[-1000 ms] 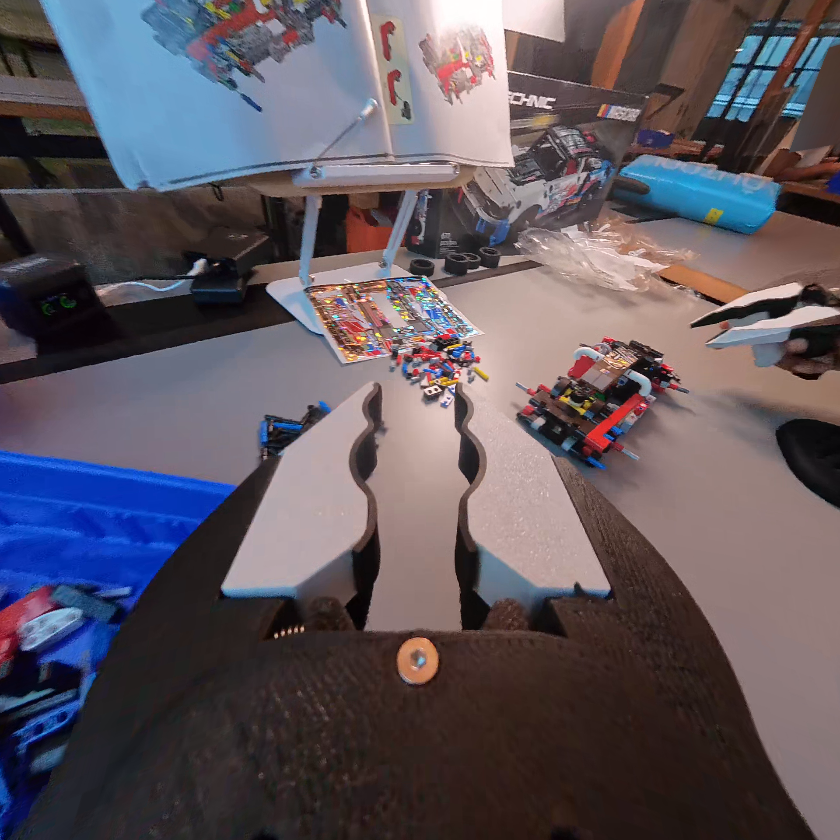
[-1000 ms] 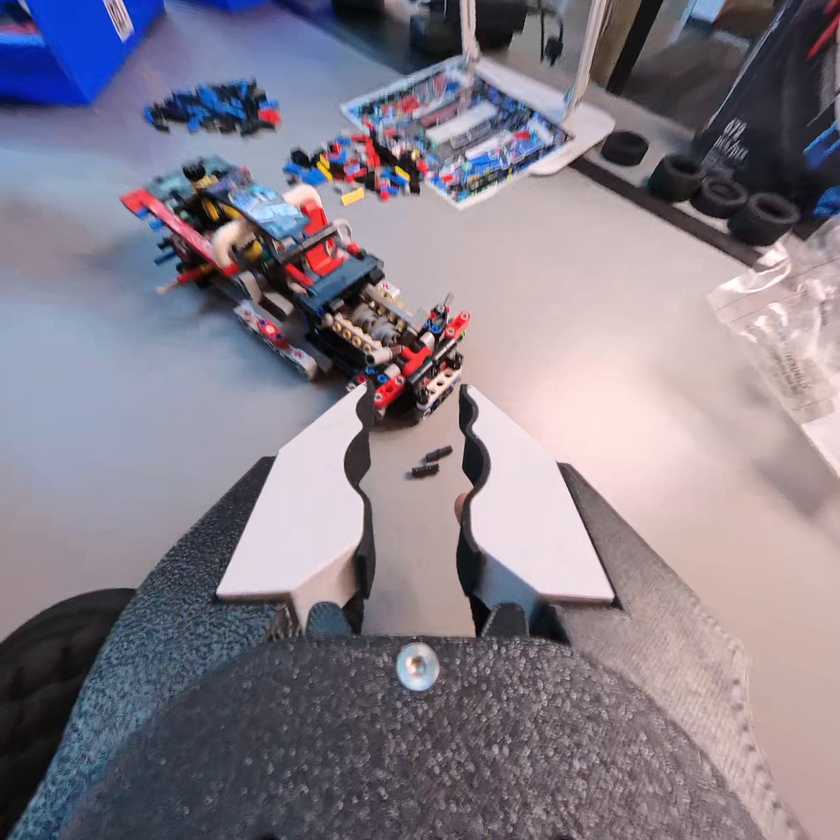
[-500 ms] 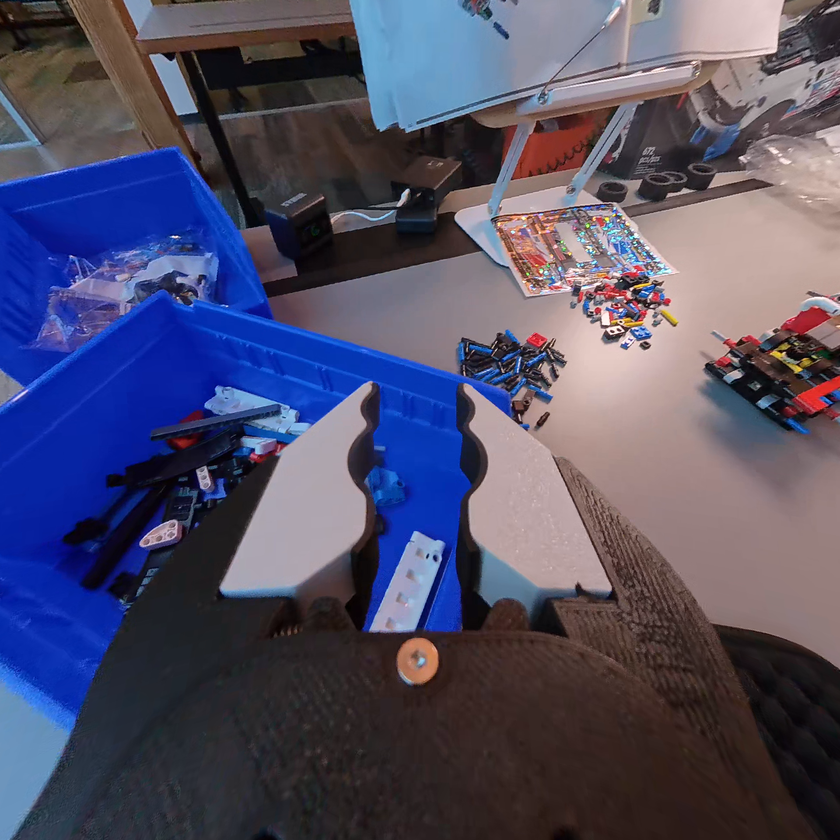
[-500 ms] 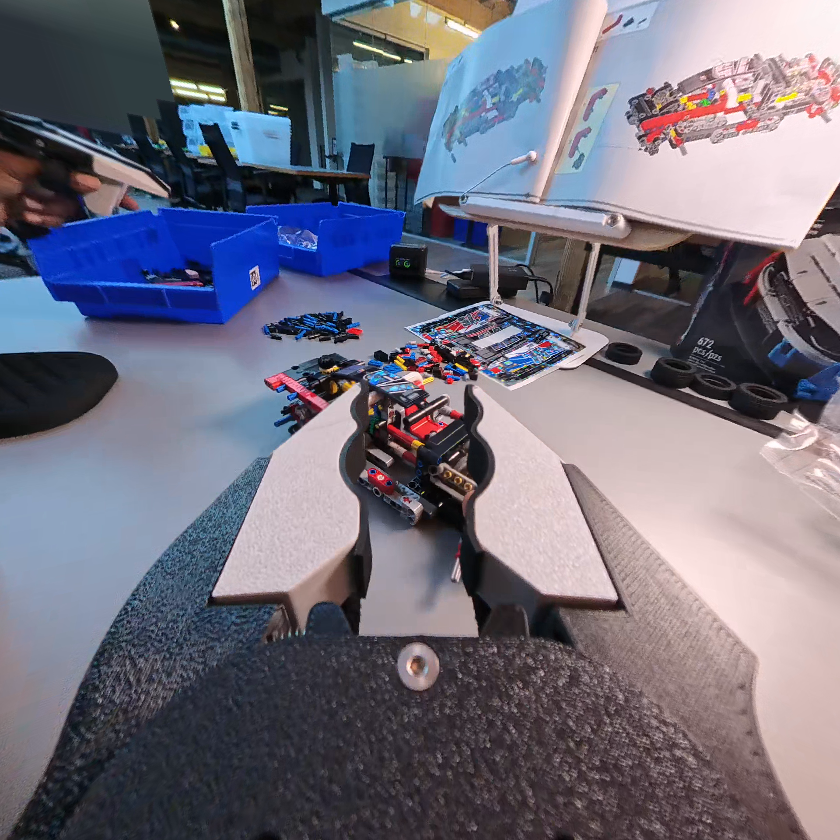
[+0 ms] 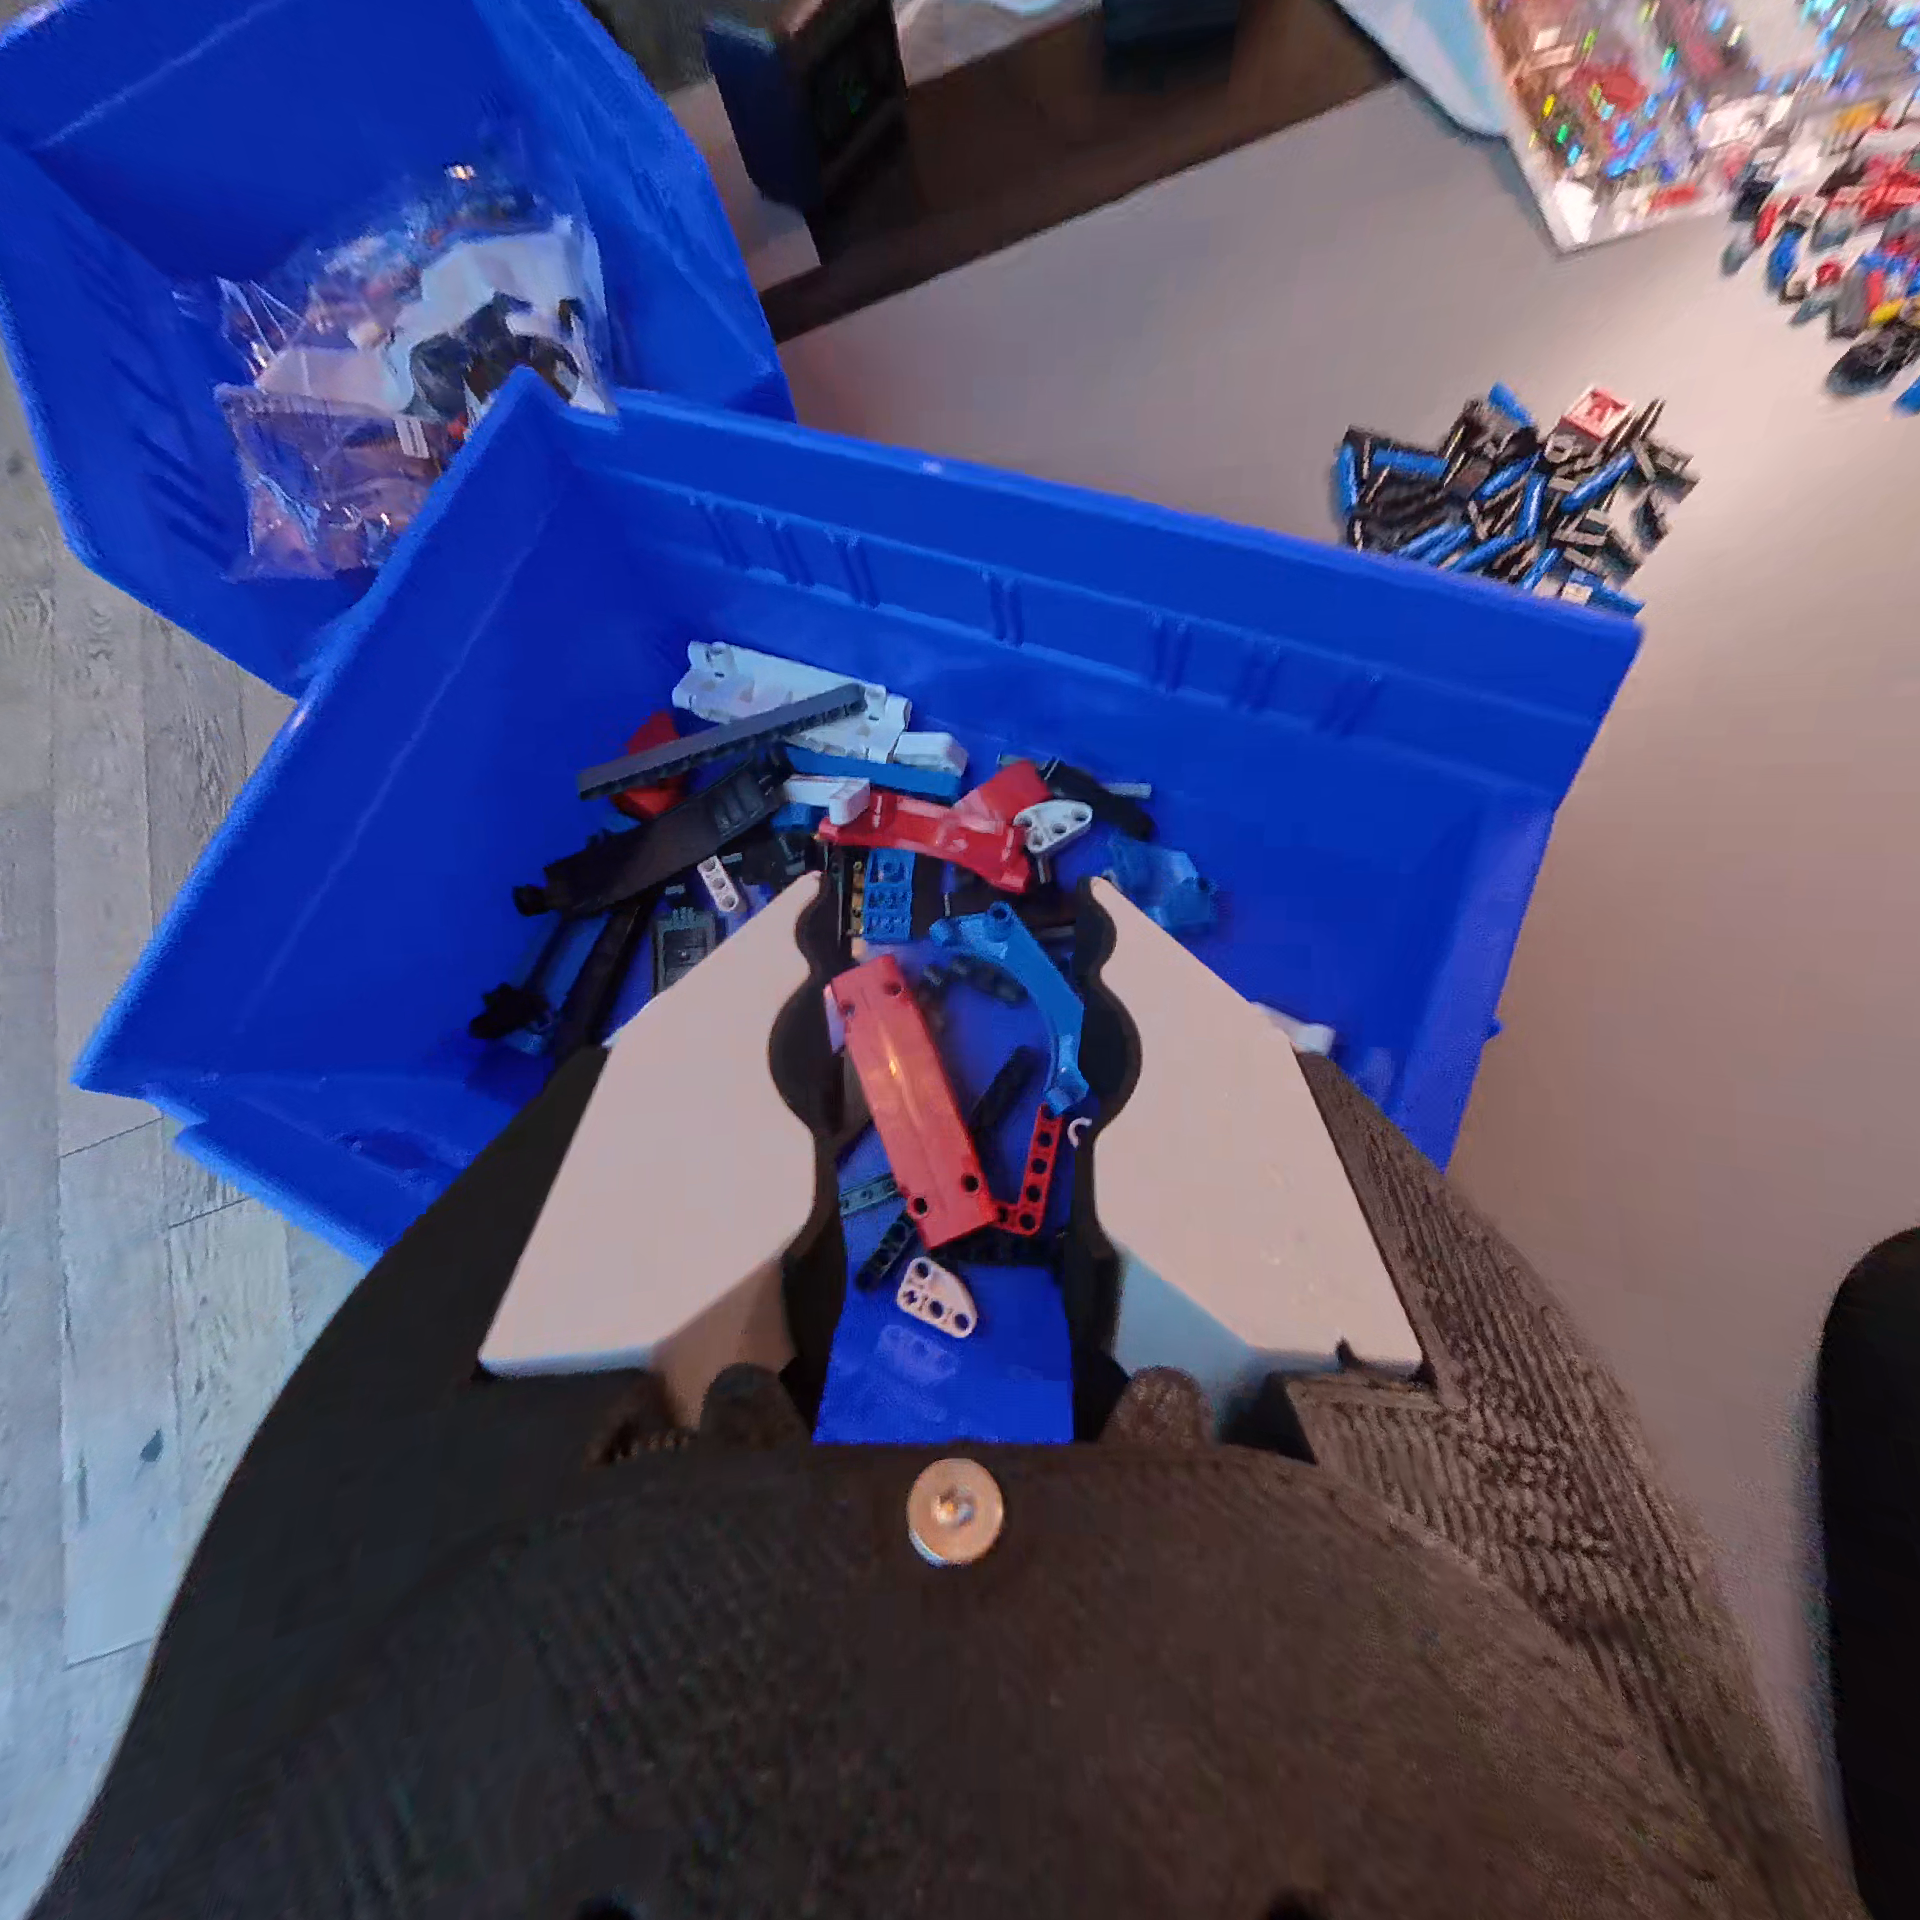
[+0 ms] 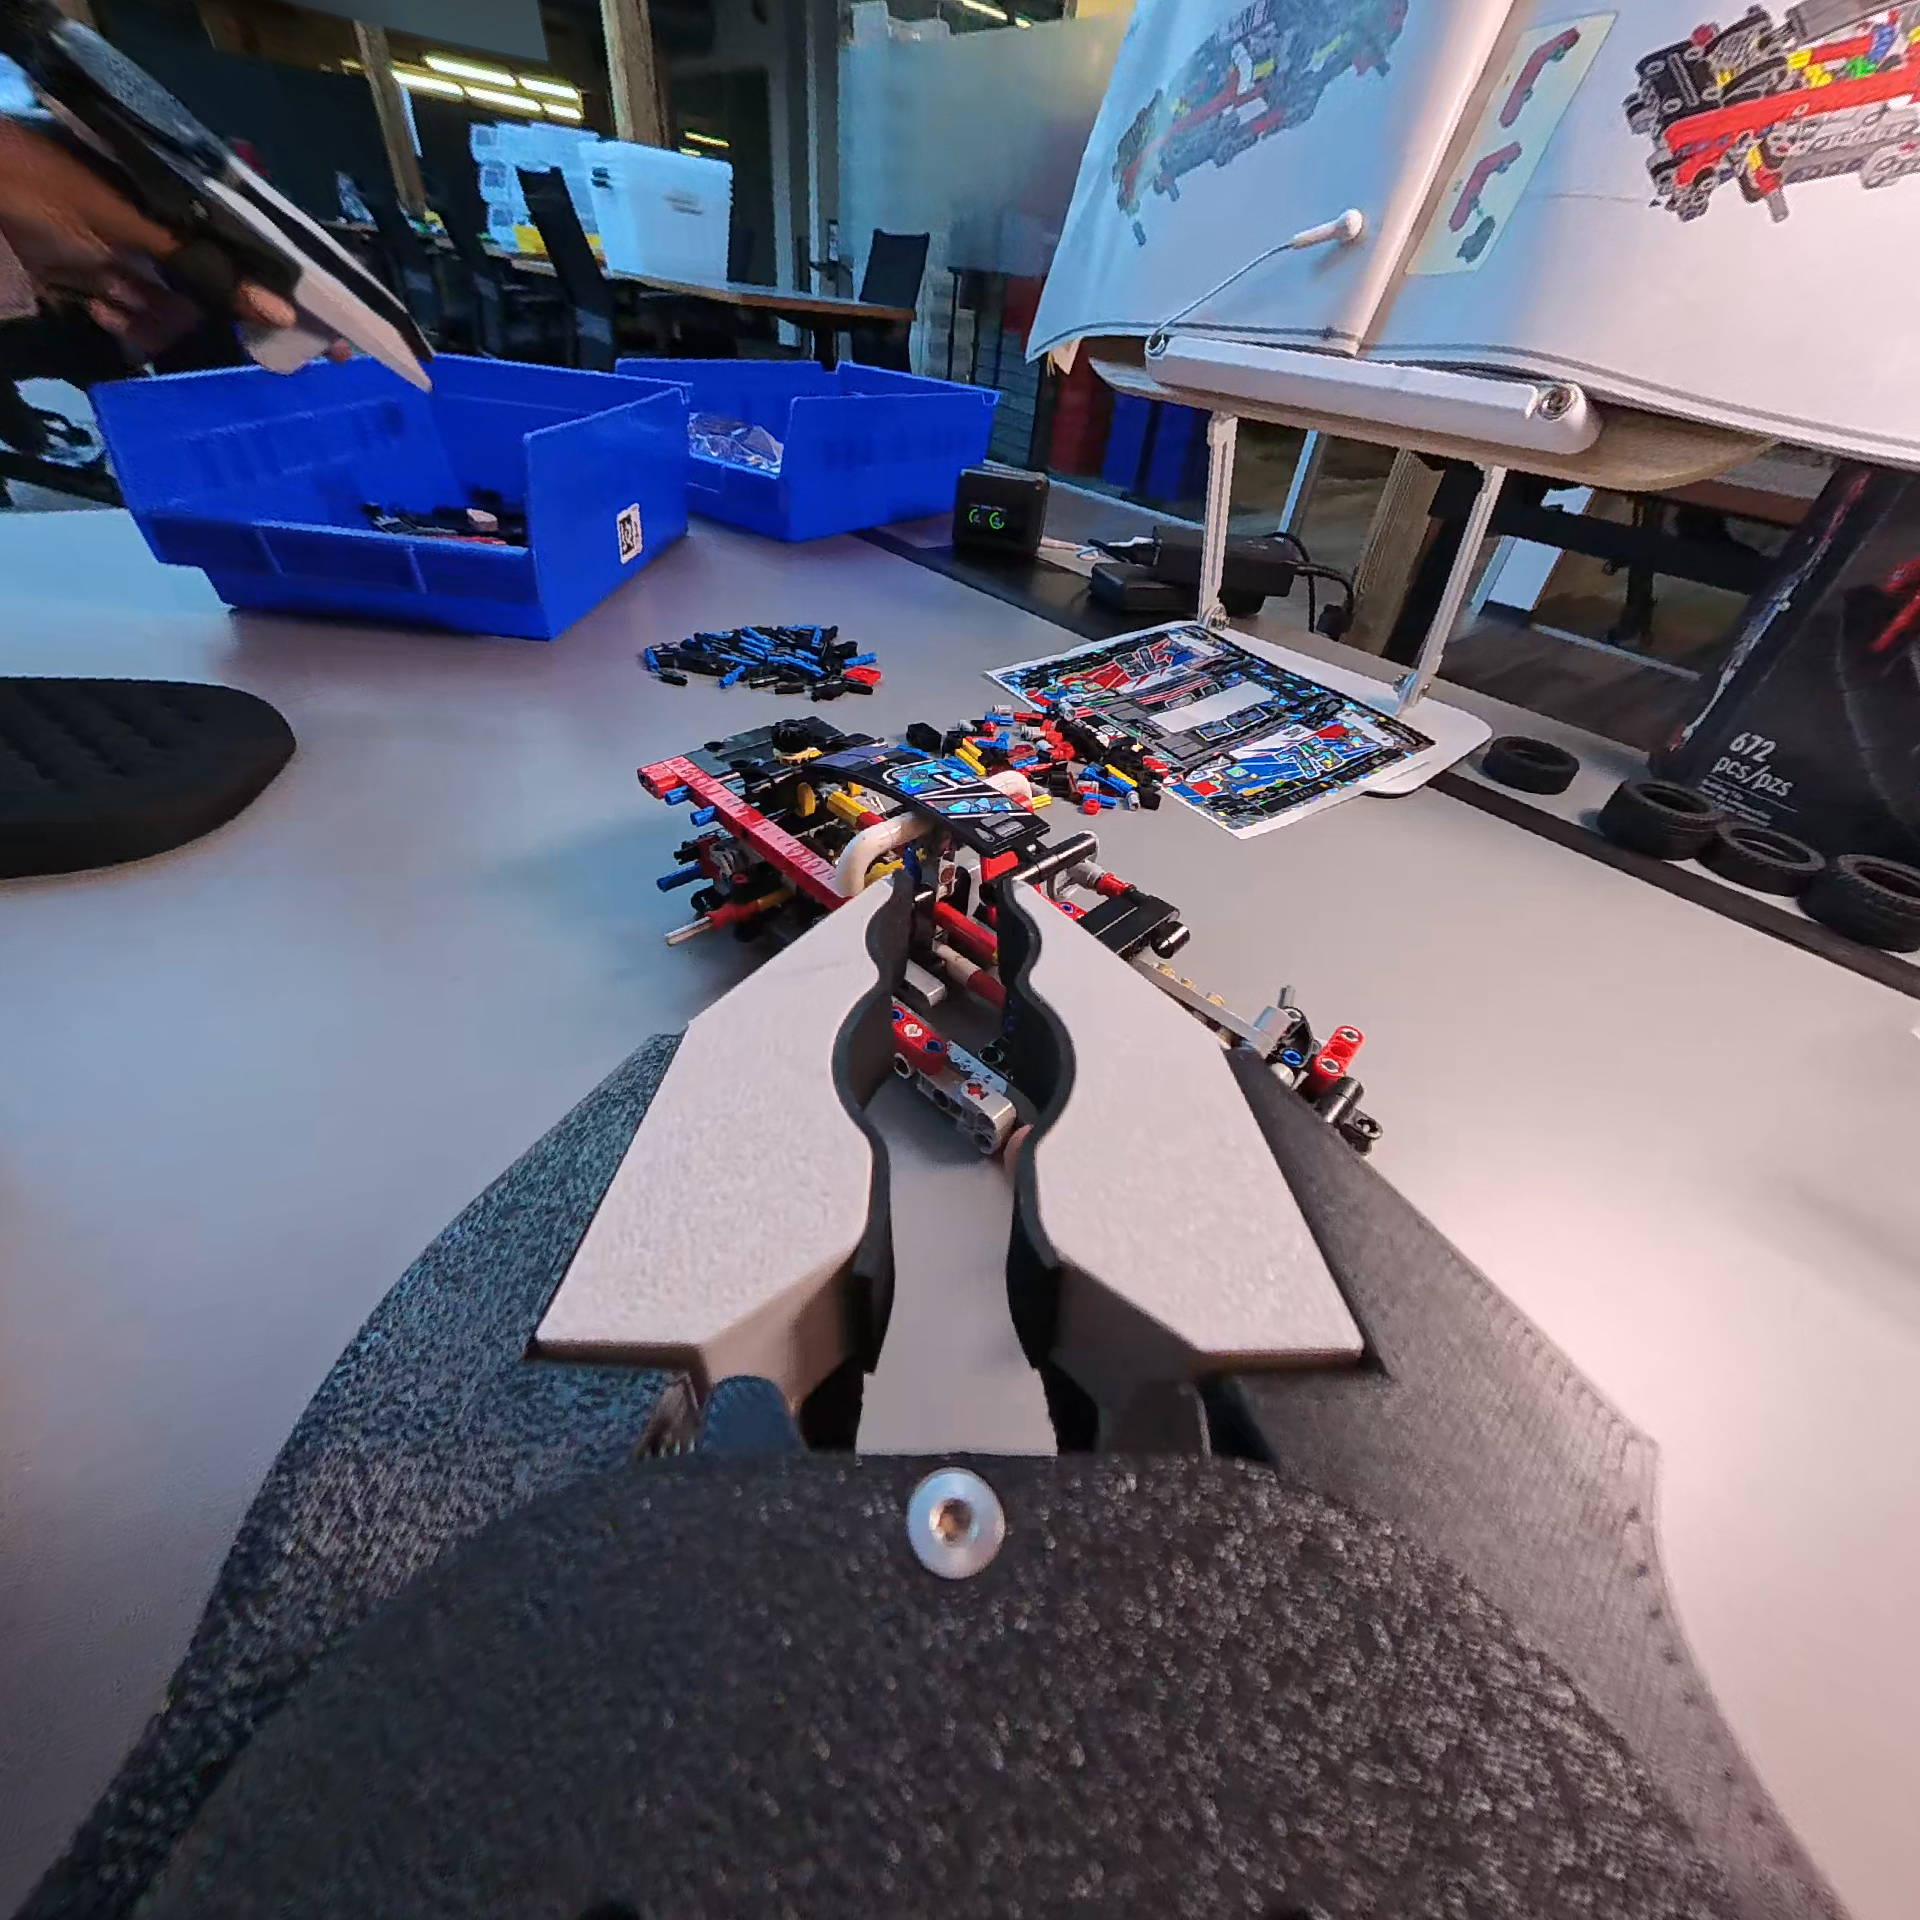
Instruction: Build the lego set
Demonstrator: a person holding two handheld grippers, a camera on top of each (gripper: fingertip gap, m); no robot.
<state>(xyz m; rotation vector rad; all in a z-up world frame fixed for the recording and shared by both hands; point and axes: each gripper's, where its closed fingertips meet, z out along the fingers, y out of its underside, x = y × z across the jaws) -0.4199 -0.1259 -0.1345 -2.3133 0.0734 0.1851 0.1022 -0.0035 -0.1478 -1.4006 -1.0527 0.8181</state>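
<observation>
Grey table (image 6: 416, 987) — blue bins (image 6: 582, 488), open workshop.

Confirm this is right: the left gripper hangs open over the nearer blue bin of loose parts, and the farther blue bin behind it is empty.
Wrong on one count. The left wrist view shows the farther blue bin is not empty: it holds clear plastic bags of parts. The rest stands: the left gripper hangs open over the nearer blue bin of loose parts.

Pale wooden floor (image 5: 73, 727) lies beside the grey tabletop (image 6: 312, 1018); behind it stand dark office chairs (image 6: 561, 260) under ceiling lights (image 6: 488, 78).
</observation>
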